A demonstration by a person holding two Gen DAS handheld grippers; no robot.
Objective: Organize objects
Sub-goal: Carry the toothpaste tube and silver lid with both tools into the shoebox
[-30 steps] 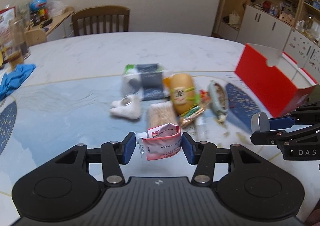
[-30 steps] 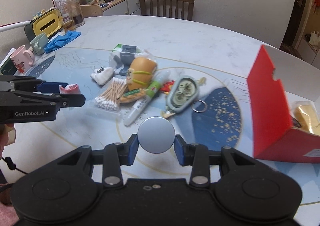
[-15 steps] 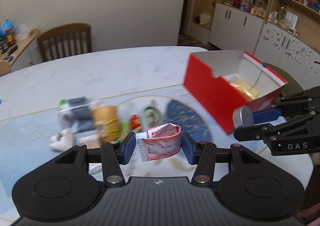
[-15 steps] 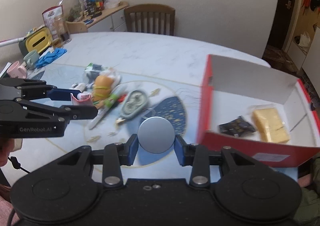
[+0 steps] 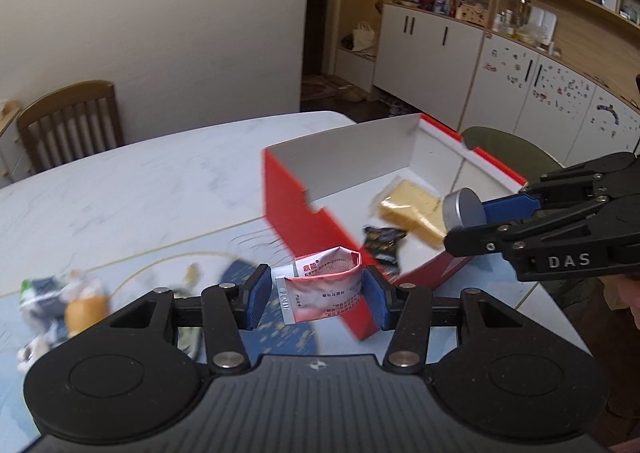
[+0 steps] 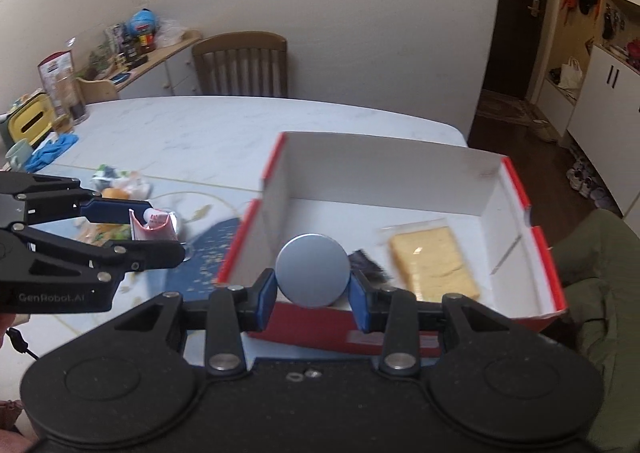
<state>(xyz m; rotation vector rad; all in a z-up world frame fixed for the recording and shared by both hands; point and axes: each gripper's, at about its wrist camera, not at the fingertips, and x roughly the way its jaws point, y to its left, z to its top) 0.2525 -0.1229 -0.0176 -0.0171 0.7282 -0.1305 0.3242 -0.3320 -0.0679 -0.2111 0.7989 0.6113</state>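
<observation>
My left gripper (image 5: 318,293) is shut on a pink and white tube (image 5: 324,291), held just left of the red box (image 5: 288,205). My right gripper (image 6: 313,293) is shut on a round silver tin (image 6: 313,269) at the near wall of the red box (image 6: 516,181). The box is open with a white inside and holds a yellow packet (image 6: 434,261) and a small dark packet (image 5: 382,243). The right gripper also shows in the left wrist view (image 5: 468,213), the left gripper in the right wrist view (image 6: 156,233).
A pile of loose items (image 6: 116,189) lies on the marble table (image 6: 192,133) left of the box. A wooden chair (image 6: 240,65) stands behind the table. A blue cloth (image 6: 52,147), a mug and jars sit at the far left. Cabinets line the right wall.
Both grippers have swung right, from above the pile of items to the red box, each still holding its object. The box now fills the right wrist view.
</observation>
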